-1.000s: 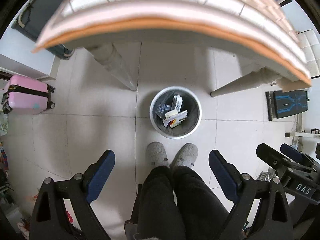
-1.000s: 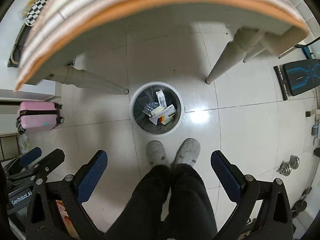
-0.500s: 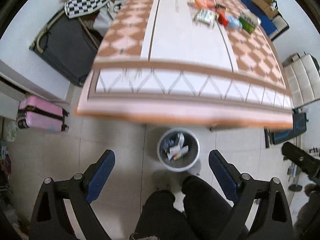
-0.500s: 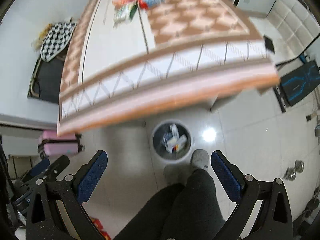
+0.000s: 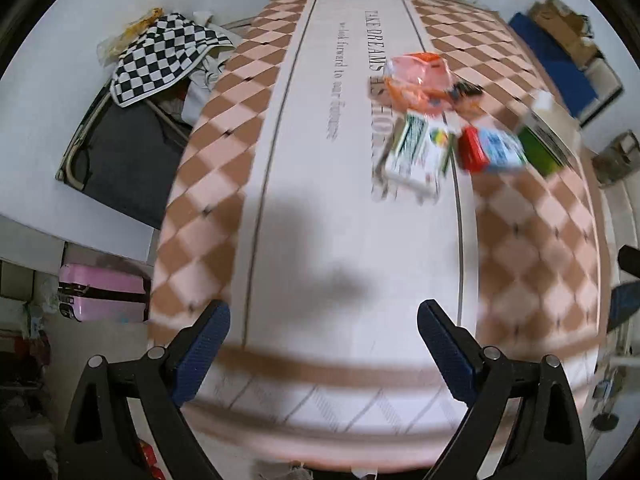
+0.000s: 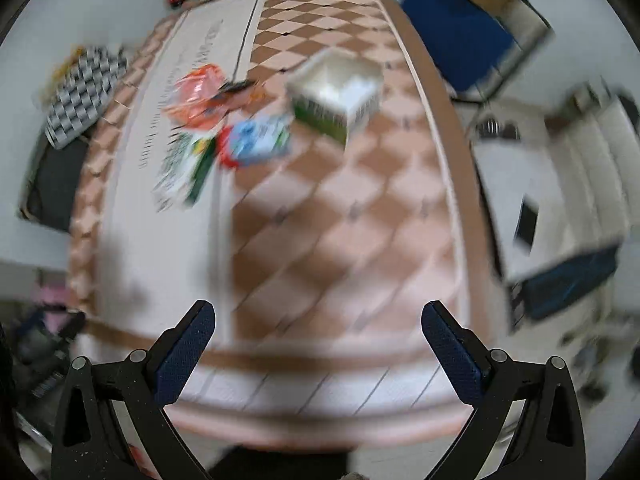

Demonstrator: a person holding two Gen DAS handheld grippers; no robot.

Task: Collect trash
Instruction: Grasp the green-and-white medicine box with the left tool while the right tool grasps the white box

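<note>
Ahead — blurred bright trash [image 5: 436, 128] on table [image 5: 320, 208] — both hand-held grippers [image 5: 323, 334] [image 6: 318, 330] agape, empty.

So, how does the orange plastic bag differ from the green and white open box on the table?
The orange plastic bag is soft and crumpled, while the green and white open box is stiff with straight walls. The bag lies low on the white centre strip of the table; the box stands on the checked part, apart from the other trash, its top open. Both rest on the table, and neither claw touches them.
</note>
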